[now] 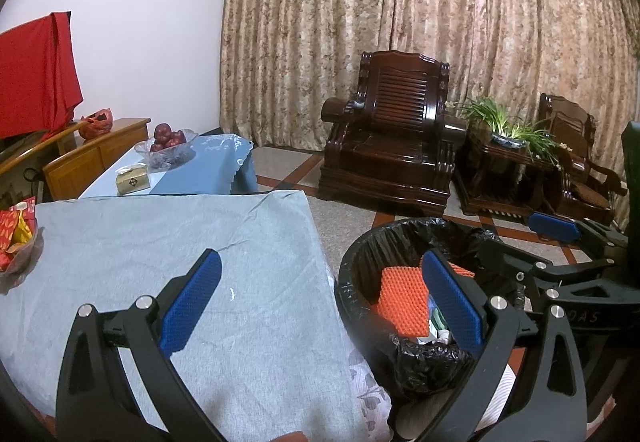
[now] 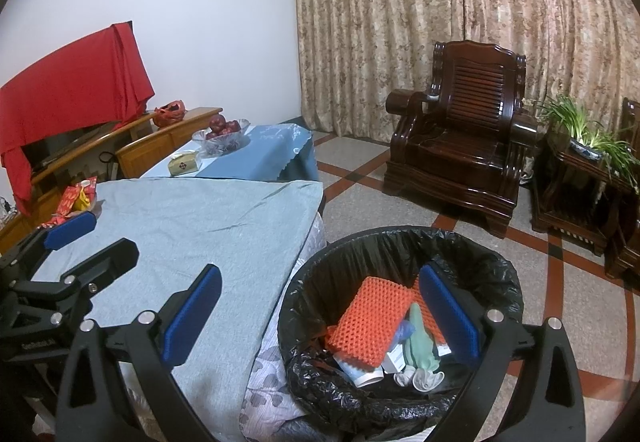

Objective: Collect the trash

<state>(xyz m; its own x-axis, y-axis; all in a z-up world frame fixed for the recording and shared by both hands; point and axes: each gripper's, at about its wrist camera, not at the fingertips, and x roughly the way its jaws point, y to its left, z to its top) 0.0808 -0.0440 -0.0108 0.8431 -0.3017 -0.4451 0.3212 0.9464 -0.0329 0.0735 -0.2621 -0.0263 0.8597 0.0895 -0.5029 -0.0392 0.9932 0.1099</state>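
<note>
A bin lined with a black bag (image 1: 360, 254) (image 2: 400, 236) stands on the floor at the right edge of a table under a grey-blue cloth (image 1: 180, 234) (image 2: 200, 218). In the bin lie orange foam netting (image 1: 400, 302) (image 2: 372, 322), a green item (image 2: 418, 342), a white cup (image 2: 366, 376) and a small box. My left gripper (image 1: 320, 302) (image 2: 94, 240) hangs open over the table's right edge, holding nothing. My right gripper (image 2: 320, 316) (image 1: 528, 242) is open and empty, straddling the bin's left rim.
A dish of red packets (image 1: 16, 242) (image 2: 76, 198) sits at the table's left edge. Behind is a blue-clothed table with a glass bowl of apples (image 1: 166, 146) and a tissue box (image 1: 132, 180). A dark wooden armchair (image 2: 460, 138) and a plant stand (image 2: 580, 162) line the curtain.
</note>
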